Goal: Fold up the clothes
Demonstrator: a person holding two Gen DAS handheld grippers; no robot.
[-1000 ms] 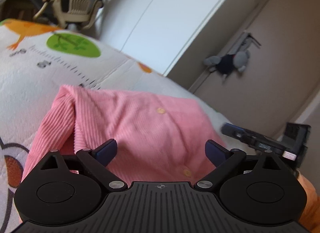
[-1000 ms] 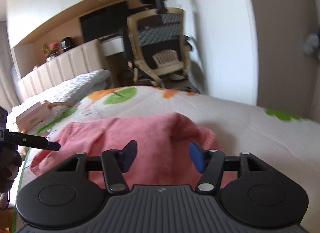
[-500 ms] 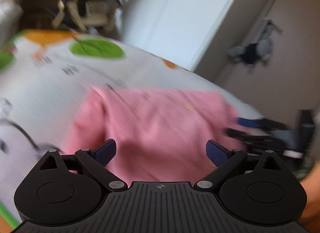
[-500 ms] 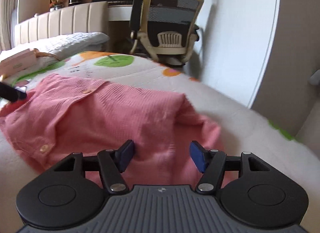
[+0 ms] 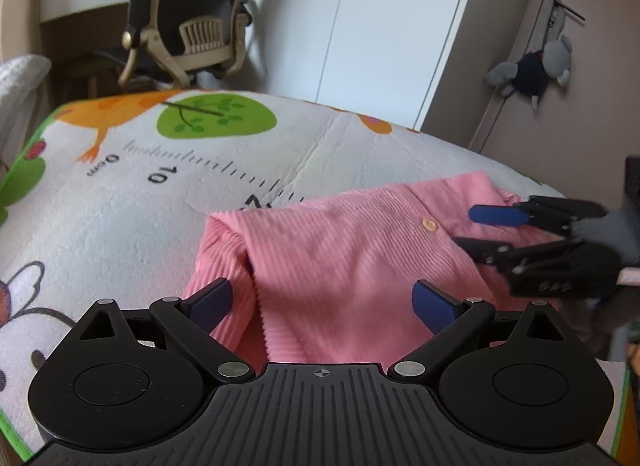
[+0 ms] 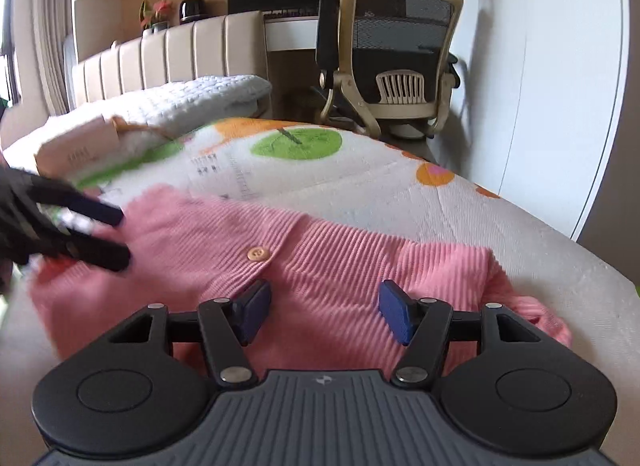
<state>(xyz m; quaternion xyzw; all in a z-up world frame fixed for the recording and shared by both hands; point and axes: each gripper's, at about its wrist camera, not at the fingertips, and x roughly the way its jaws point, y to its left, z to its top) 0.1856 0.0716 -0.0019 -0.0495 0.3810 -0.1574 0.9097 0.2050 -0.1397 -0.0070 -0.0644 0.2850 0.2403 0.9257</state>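
The pink ribbed-knit cardigan with pale round buttons lies partly folded on the white printed play mat, near the mat's near edge in both wrist views, one sleeve doubled in along its left side and the buttoned placket facing up. That compact shape suggests the sides are already tucked and a crosswise fold is left. The left gripper hangs low over the near hem, jaws wide apart and holding nothing. The right gripper sits over the garment's other side, near a button, also spread open and empty. Each appears placed to pinch its own edge, judging by the spacing.
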